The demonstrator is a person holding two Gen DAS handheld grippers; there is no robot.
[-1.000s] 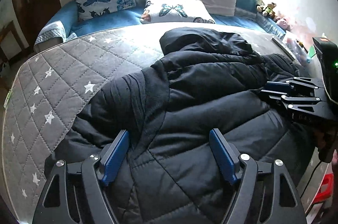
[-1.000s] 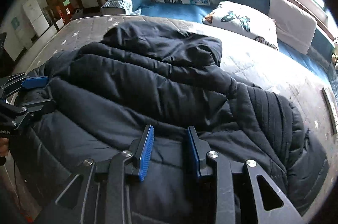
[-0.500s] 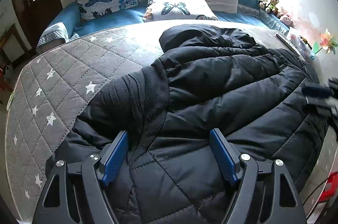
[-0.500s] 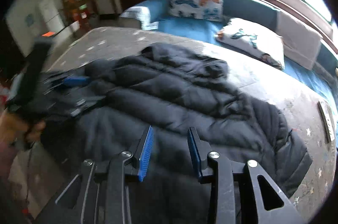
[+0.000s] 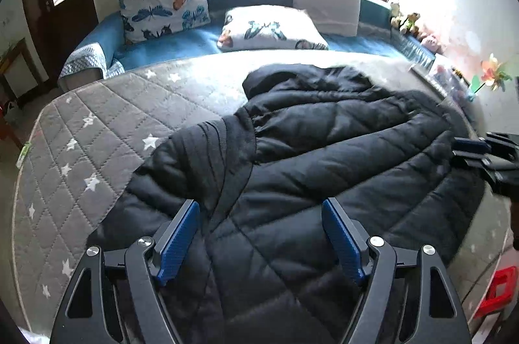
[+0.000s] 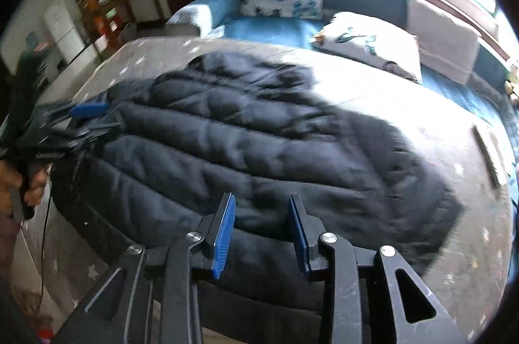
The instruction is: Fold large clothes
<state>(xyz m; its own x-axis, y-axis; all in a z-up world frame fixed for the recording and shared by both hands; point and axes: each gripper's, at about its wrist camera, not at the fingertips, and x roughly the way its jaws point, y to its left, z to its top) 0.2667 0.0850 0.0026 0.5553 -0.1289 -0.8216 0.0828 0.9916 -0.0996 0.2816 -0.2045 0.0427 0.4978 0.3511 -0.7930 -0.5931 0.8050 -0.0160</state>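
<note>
A black quilted puffer jacket (image 5: 311,168) lies spread across a grey star-patterned quilted mattress (image 5: 97,129), its hood toward the butterfly-print pillows (image 5: 162,6) and its hem at the near edge of the bed. One sleeve lies folded across the body; the sides appear partly drawn in. The left tongs (image 5: 259,233) hover above the lower part of the jacket with the jaws wide apart and nothing between the blue pads (image 5: 176,241). The right tongs (image 6: 261,233) stand above the hem, with the jaws parted to a narrower gap and likewise empty; this view is motion-blurred. Judged step: between folds, repositioning both tongs for a new hold. The next move likely calls for each pair of tongs to descend onto the hem, close on a thick bunch of padded fabric, and carry it toward the hood. The filling is bulky and springy, so a shallow pinch may slip.
</note>
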